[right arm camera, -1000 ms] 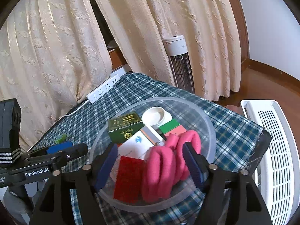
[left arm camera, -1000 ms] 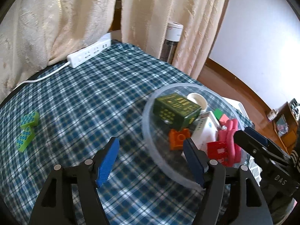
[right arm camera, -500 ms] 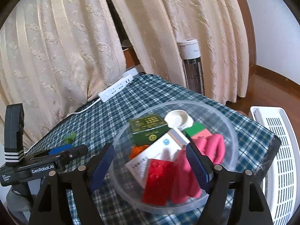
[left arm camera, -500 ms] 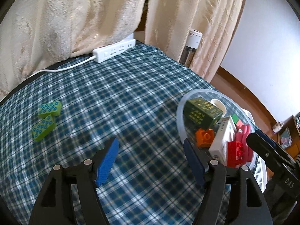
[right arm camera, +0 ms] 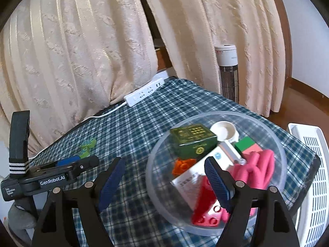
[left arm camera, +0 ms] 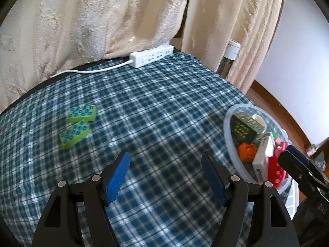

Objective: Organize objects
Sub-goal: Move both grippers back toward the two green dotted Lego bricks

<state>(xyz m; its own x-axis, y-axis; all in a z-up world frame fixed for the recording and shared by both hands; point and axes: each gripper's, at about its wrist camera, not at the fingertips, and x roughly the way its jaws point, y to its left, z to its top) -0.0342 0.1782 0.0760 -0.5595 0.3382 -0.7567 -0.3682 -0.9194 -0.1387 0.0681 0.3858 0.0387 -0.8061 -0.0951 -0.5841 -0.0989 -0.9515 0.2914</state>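
The left gripper point(left arm camera: 165, 175) tilts downward with its blue-padded jaws apart and nothing between them. The right gripper point(right arm camera: 163, 178) also tilts downward, less steeply; its jaws have just been opening and stand wide, gripping nothing. In the left wrist view the right gripper's dark finger shows off to the right; in the right wrist view the left gripper lies level to the left.

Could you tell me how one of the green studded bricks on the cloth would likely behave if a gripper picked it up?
The nearer green brick looks like moulded plastic, so probably rigid and light. Lying flat on the plaid cloth, it should not roll. Its smooth sides might slip slightly between the pads, and it touches the other green brick, which could be nudged.
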